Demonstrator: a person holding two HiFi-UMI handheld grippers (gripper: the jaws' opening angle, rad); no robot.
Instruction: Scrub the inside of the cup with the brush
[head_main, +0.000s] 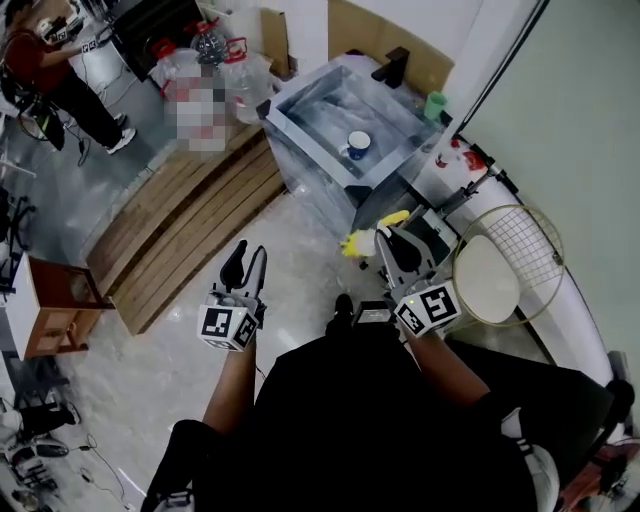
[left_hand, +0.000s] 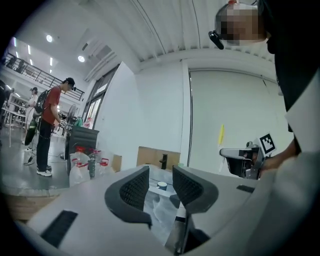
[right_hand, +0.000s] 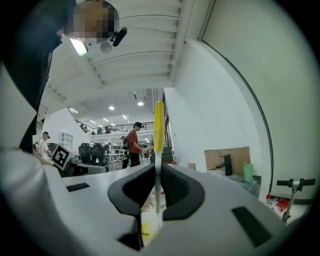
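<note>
1. Right gripper: fingers closed on the brush handle; its yellow bristle head is partly hidden below them.
2. Left gripper: fingers apart, holding nothing.
3. Cup: white and blue, upright in the sink, well beyond both grippers; its interior is too small to make out.
4. Bystander in red: far background.

cup: inside too small to tell | brush: middle hidden behind right gripper
</note>
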